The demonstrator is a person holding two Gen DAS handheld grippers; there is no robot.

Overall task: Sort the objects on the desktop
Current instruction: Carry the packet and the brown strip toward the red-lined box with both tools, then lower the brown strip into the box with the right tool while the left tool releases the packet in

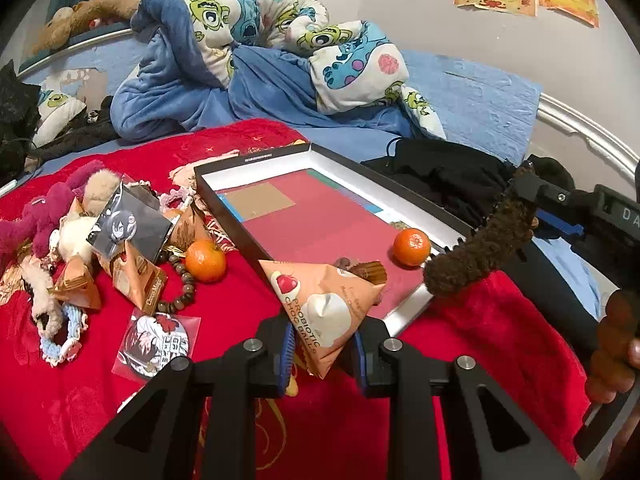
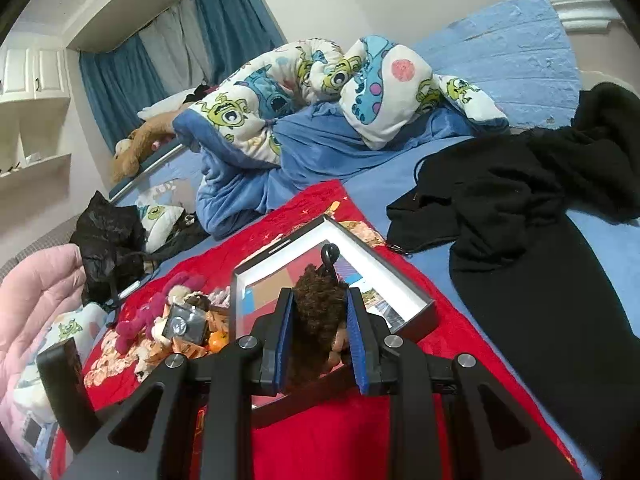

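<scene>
My left gripper (image 1: 323,350) is shut on an orange triangular choc-ball packet (image 1: 324,304) and holds it over the near edge of the open black box (image 1: 224,200). A tangerine (image 1: 411,247) lies inside the box. A second tangerine (image 1: 205,260) lies on the red cloth beside the box. My right gripper (image 2: 320,338) is shut on a brown furry toy (image 2: 318,312) above the box (image 2: 404,296). The furry toy (image 1: 480,248) also shows at the right of the left wrist view.
A pile of plush toys, snack packets (image 1: 132,276), a bead bracelet (image 1: 180,284) and badges (image 1: 154,340) lies on the red cloth left of the box. Black clothes (image 2: 520,216) and a cartoon duvet (image 1: 260,40) lie on the bed behind.
</scene>
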